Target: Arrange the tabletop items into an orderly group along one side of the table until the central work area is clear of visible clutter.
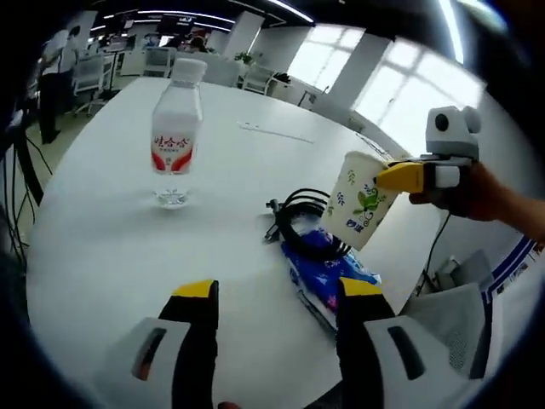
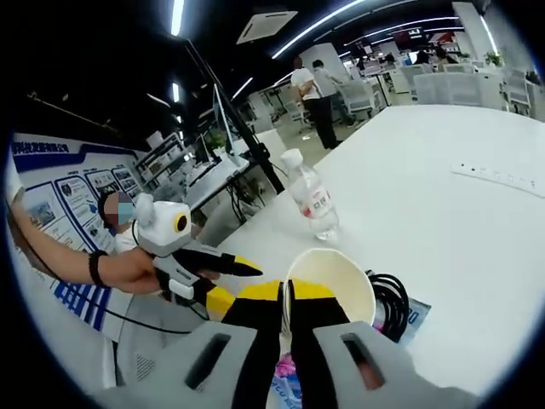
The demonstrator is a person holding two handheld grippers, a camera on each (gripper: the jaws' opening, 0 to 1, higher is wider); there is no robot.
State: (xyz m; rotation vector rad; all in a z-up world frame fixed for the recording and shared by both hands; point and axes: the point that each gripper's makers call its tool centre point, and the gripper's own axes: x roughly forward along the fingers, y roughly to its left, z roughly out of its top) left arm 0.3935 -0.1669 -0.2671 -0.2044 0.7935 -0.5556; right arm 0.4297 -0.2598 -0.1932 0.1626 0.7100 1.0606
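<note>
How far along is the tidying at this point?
Early stage. In hand: the right gripper holds the paper cup by its rim, lifted above the table. Left: the water bottle stands mid-table, the black cable and blue packet remain ungrouped. The left gripper is open.

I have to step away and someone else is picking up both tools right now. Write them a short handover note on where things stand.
Right tool: shut on the rim of the paper cup, holding it in the air above the coiled black cable.
Left tool: open, holding nothing, low over the white table.
Things: water bottle stands upright, alone, toward the table's middle. The cable lies partly on the blue packet near the table's edge.
Done: cup picked up.
Left: set the cup down beside the packet and cable, then probably bring the bottle over to that group.
</note>
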